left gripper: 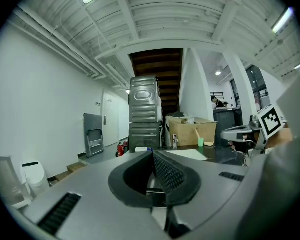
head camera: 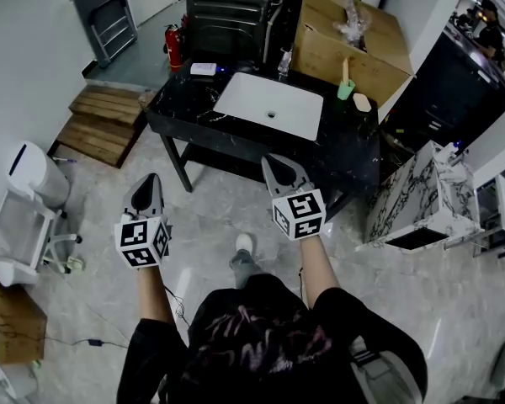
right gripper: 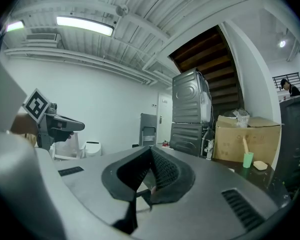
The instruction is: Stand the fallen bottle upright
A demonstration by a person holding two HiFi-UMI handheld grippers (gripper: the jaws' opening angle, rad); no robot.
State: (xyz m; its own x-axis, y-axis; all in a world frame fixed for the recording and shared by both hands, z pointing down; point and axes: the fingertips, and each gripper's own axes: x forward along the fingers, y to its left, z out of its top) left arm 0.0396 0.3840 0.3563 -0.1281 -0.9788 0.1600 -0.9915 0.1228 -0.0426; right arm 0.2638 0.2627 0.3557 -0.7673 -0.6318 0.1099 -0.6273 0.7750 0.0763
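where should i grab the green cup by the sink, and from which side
Grip the cup round its wall, below the rim, coming in level from the counter's front. It stands upright with a stick poking out of its top, which would likely block a grasp from above, and the box stands behind it.

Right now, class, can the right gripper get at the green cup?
Probably not yet: the right gripper is at the near edge of the counter, the green cup by its far edge. Nothing stands between.
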